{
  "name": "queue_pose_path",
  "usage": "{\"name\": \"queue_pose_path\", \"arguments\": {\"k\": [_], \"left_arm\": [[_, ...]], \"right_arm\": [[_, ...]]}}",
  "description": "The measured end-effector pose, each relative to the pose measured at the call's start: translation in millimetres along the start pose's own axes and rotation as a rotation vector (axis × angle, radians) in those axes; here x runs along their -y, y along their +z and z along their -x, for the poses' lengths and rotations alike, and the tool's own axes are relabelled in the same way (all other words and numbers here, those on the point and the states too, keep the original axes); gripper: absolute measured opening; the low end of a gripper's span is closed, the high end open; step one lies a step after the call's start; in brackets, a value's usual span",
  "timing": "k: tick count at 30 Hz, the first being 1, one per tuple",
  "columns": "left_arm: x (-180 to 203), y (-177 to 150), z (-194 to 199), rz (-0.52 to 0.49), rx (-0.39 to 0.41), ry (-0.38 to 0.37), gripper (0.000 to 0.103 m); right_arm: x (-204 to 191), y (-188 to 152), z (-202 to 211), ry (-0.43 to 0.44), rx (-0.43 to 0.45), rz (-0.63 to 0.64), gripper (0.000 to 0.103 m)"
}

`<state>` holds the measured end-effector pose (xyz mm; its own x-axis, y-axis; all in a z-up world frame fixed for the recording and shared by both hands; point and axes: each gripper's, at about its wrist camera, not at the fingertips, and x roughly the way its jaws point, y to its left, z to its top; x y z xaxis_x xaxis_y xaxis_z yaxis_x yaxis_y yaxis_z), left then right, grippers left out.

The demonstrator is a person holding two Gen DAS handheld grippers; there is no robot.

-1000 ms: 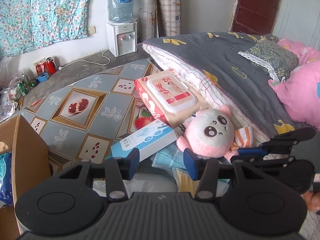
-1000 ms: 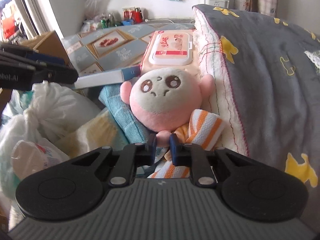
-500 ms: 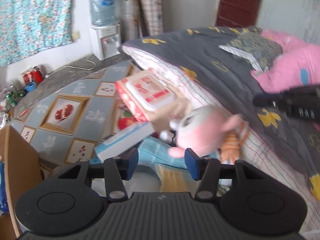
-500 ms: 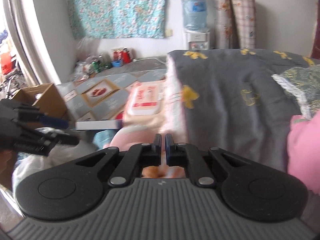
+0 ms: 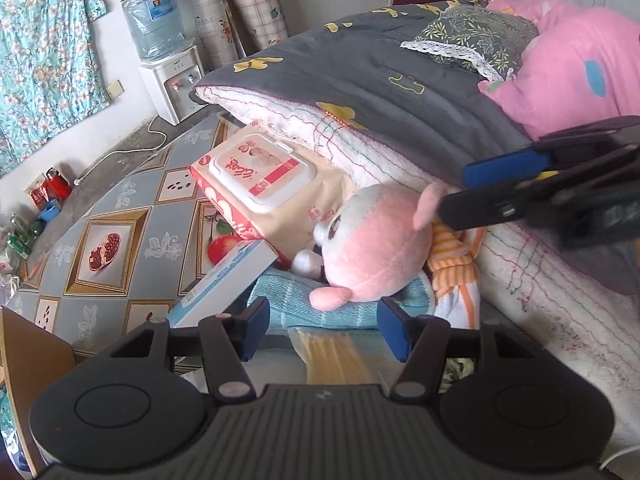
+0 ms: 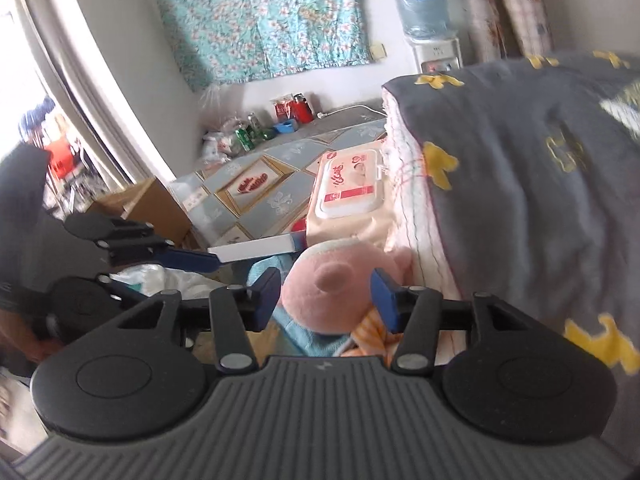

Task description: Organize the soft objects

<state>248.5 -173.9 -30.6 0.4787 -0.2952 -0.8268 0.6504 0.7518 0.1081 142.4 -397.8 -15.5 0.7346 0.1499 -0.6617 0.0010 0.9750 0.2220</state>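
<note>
One pink doll (image 5: pixel 372 248) lies face down on a blue towel (image 5: pixel 320 304), between one wipes pack (image 5: pixel 260 184) and the bed (image 5: pixel 360 80). One white box (image 5: pixel 224 284) leans beside it. Both grippers are opening and hold nothing. The left gripper (image 5: pixel 322 330) is near the towel. The right gripper (image 6: pixel 326 300) has the doll between its fingers, not squeezed.

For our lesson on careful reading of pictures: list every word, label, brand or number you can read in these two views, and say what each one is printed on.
Wet wipes pack: red script brand on the white lid, too stylised and small to read.
Water bottle: blue label, print too small to read.
Flat white and blue box: print too small to read.
Red packets by the wall: blurred.
No text can be read with certainty.
</note>
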Motion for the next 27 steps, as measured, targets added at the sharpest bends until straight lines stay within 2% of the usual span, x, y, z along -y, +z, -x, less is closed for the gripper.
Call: {"name": "queue_pose_path", "arguments": {"k": [1, 2, 3, 6, 9, 14, 20, 27], "left_arm": [[-1, 0, 0, 0.002, 0.0, -0.001, 0.061], [-2, -1, -1, 0.005, -0.001, -0.003, 0.061], [-3, -1, -2, 0.01, 0.0, -0.006, 0.061], [-5, -2, -2, 0.025, 0.013, -0.031, 0.063], [-5, -1, -1, 0.04, 0.039, -0.056, 0.071], [-2, 3, 12, 0.05, 0.096, -0.066, 0.074], [-8, -5, 49, 0.096, 0.185, -0.068, 0.07], [-45, -38, 115, 0.274, 0.264, -0.006, 0.069]], "right_arm": [[-3, -1, -7, -0.026, -0.009, 0.021, 0.043], [-5, -1, -14, -0.055, -0.019, 0.031, 0.021], [-4, -2, -18, -0.061, -0.027, 0.022, 0.015], [0, 4, -15, -0.009, 0.001, -0.023, 0.013], [-5, 17, -5, 0.046, 0.035, -0.033, 0.012], [-31, 41, 20, 0.109, 0.072, 0.01, 0.012], [-80, 64, 55, 0.178, 0.115, 0.114, 0.012], [-164, 88, 80, 0.31, 0.127, 0.269, 0.012]]}}
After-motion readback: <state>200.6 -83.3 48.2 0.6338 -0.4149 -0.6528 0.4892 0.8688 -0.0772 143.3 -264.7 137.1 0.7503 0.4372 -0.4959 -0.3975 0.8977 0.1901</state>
